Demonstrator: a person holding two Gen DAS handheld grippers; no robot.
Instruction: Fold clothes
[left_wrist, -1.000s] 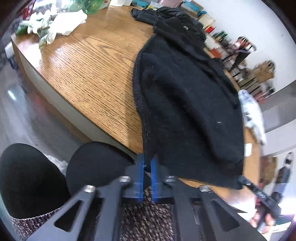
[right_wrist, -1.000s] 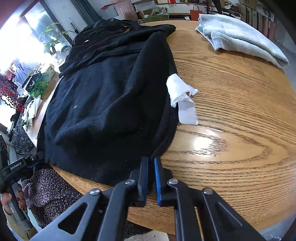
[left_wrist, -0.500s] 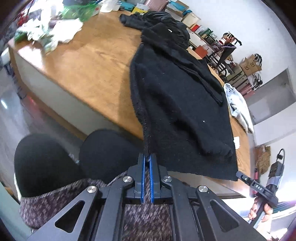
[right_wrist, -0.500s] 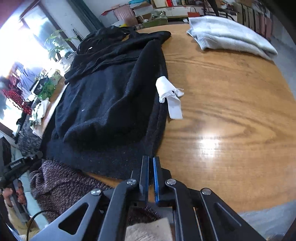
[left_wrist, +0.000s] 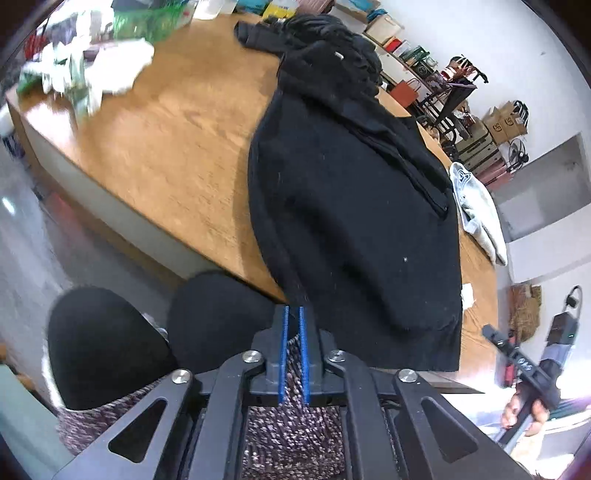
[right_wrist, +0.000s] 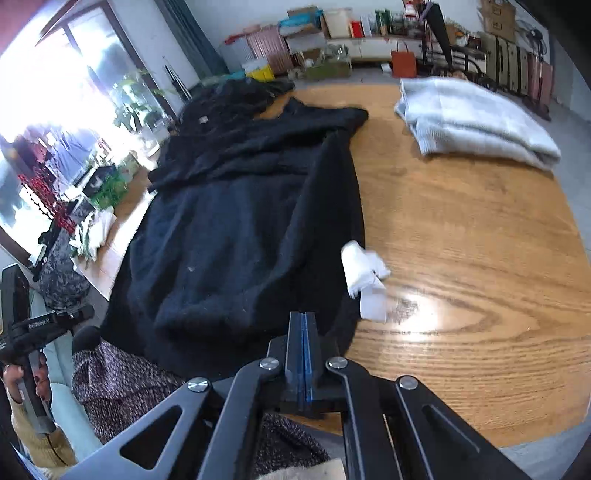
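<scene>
Left wrist view: left gripper (left_wrist: 292, 317) at lower centre, jaws opening, small gap, nothing visibly pinched; near corner of black fleece sweater (left_wrist: 351, 206) just above tips. Sweater lies flat on round oak-grain wooden table (left_wrist: 177, 147), long axis running from bottom edge toward upper centre, hem nearest both tools. Right wrist view: right gripper (right_wrist: 303, 332) clenched, pads together at hem's lower right corner, prob. pinching cloth but can't tell. White crumpled tag (right_wrist: 364, 273) beside sweater edge.

A wooden table (right_wrist: 480, 229) carries a black garment (right_wrist: 240, 221), a folded grey towel (right_wrist: 472, 122) and a white tag (right_wrist: 364, 280).
</scene>
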